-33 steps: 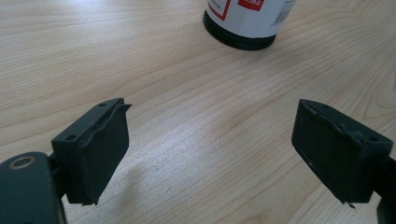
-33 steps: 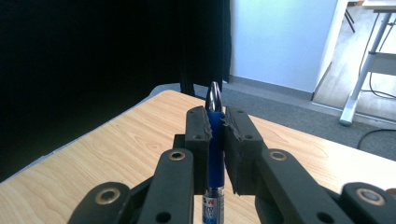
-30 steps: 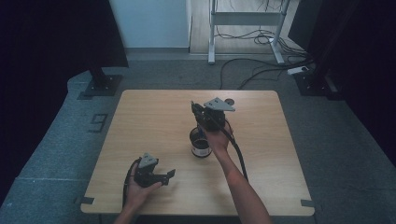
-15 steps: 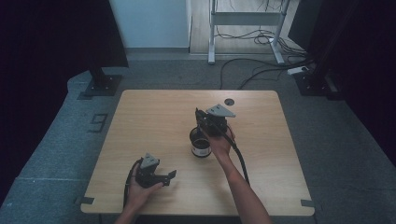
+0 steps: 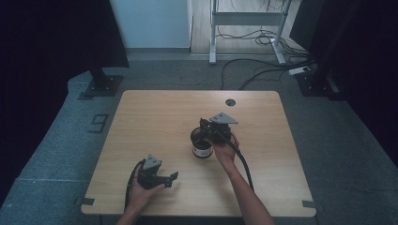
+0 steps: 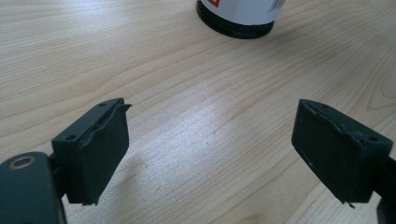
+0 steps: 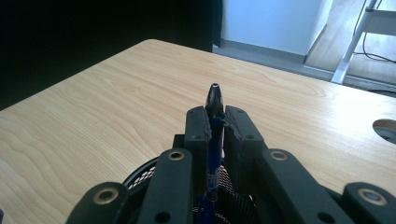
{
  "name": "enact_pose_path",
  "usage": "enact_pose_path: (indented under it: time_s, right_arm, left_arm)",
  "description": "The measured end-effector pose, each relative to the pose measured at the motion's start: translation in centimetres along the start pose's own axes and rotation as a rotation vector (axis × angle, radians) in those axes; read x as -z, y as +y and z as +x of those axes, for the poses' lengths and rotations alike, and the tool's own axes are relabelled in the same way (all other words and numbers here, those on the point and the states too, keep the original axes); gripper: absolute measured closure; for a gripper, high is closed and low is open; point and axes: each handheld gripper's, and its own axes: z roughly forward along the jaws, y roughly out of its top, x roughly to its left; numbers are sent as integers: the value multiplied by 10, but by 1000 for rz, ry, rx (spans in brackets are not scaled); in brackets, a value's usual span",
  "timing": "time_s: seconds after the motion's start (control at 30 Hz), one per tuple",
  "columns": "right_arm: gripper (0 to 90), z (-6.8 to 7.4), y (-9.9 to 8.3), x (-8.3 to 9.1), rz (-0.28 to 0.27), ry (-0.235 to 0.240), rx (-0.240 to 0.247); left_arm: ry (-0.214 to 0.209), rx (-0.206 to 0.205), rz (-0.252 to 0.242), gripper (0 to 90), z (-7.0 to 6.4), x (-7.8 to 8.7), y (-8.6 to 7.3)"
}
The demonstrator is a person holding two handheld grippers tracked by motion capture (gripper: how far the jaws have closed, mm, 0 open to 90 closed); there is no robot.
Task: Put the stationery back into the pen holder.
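Observation:
A black mesh pen cup (image 5: 201, 146) with a white label stands near the middle of the wooden table (image 5: 155, 117). My right gripper (image 5: 206, 127) hangs just over the cup's rim, shut on a blue pen (image 7: 215, 99). The pen's dark tip pokes out past the jaws of that gripper (image 7: 215, 116), and its lower end drops toward the mesh cup (image 7: 142, 176). My left gripper (image 5: 172, 178) rests low at the front left of the table, open and holding nothing. In the left gripper view its jaws (image 6: 210, 121) stand wide apart, with the cup's base (image 6: 236, 21) ahead.
A round cable hole (image 5: 230, 102) sits near the table's far edge. Past the table are a white desk frame (image 5: 244, 28), loose floor cables (image 5: 253, 70) and dark stands (image 5: 101, 84) on grey carpet. Bare wood surrounds the cup.
My right gripper has come back toward the person and down over the cup, still holding the pen. The left gripper has hardly moved.

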Motion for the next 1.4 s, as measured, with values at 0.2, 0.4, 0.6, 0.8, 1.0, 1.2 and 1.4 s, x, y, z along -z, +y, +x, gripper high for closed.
enact_pose_path:
  time_s: [0.2, 0.4, 0.6, 0.8, 1.0, 1.2, 1.4]
  right_arm:
    - [750, -2, 0, 0, 16, -6, 14]
    - [717, -1, -1, 1, 19, -14, 29]
    - [656, 0, -1, 4, 28, -42, 68]
    - [479, 0, -5, 11, 46, -64, 88]
    - [361, -4, -9, 20, 42, -54, 63]
    - [326, -9, -16, 34, 23, -24, 37]
    - [332, -16, -24, 46, 27, -19, 23]
  left_arm:
    - [-1, -1, 2, 112, 0, -1, 0]
    - [-2, -1, 3, 113, 0, -1, 0]
    - [-1, -1, 3, 113, 0, -1, 0]
    - [-1, -4, 6, 113, 0, -1, 0]
    - [1, -2, 8, 113, 0, -1, 0]
    - [6, 0, 6, 113, 1, -1, -1]
    - [7, -2, 8, 113, 1, -1, -1]
